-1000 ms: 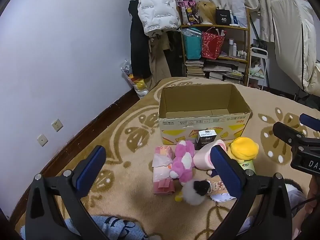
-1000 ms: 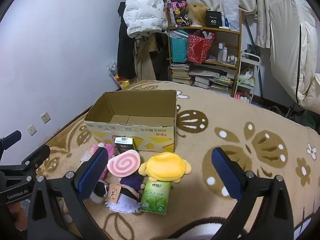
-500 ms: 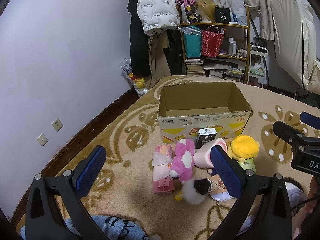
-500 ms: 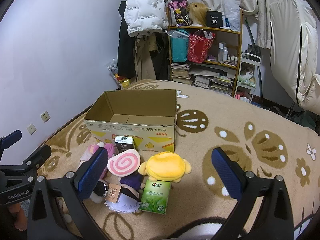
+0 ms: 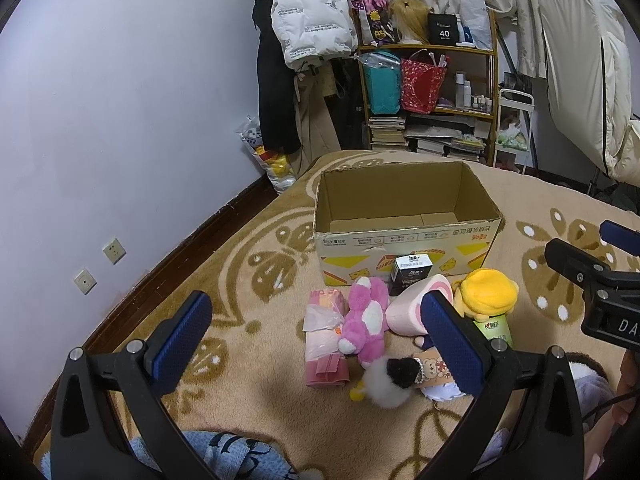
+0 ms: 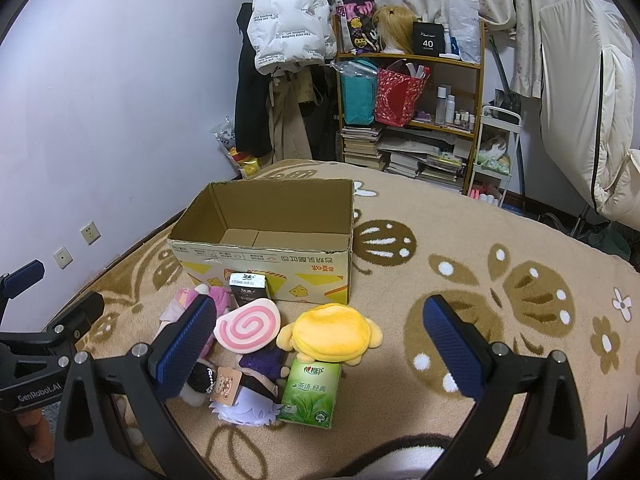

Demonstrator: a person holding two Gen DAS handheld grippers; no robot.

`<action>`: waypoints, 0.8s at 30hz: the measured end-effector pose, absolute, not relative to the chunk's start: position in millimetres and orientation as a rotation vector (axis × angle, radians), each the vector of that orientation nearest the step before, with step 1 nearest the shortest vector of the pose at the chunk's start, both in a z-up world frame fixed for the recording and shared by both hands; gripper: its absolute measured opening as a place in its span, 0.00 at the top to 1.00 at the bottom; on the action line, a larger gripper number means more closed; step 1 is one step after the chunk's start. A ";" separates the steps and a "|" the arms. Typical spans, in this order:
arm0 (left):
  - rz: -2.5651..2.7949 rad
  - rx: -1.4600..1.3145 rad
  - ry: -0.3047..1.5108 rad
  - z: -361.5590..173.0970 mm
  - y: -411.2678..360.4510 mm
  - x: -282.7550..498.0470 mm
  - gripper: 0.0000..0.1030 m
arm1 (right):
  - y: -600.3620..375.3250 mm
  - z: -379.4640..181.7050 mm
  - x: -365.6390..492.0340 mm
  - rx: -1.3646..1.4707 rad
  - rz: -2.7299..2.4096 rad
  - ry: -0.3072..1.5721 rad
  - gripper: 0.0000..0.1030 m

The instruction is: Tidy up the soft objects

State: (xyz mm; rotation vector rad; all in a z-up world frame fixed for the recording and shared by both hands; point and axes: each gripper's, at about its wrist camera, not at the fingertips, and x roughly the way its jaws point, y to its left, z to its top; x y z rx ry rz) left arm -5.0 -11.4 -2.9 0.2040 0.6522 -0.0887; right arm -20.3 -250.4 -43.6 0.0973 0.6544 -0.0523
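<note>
An open, empty cardboard box (image 5: 404,236) (image 6: 264,264) stands on the patterned carpet. In front of it lie a pink plush (image 5: 366,316), a pink swirl cushion (image 6: 248,328), a yellow plush (image 6: 332,336) (image 5: 486,292), a green tissue pack (image 6: 310,394), a pink tissue pack (image 5: 324,340), a black carton (image 6: 248,286), a white-and-black furry toy (image 5: 390,378) and a purple doll (image 6: 256,380). My left gripper (image 5: 316,344) is open and empty, near the pile. My right gripper (image 6: 320,354) is open and empty, above the yellow plush and tissue pack.
A shelf (image 6: 412,92) with bags, books and bottles stands at the back beside hanging coats (image 6: 288,32). The wall (image 5: 100,120) with sockets runs along the left. A white cart (image 6: 496,148) and a covered chair (image 6: 592,100) are at the right.
Both views have shifted very slightly; both grippers stay open and the objects have not moved.
</note>
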 end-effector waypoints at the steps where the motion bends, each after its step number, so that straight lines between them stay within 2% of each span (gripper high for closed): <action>1: -0.089 0.204 0.652 -3.3 -11.6 -4.8 0.00 | -250.3 -43.6 -20.3 0.097 -0.053 0.654 0.00; 24: -0.088 0.207 0.654 -8.4 -11.8 -4.2 0.00 | -249.7 -43.5 -19.8 0.095 -0.053 0.655 0.00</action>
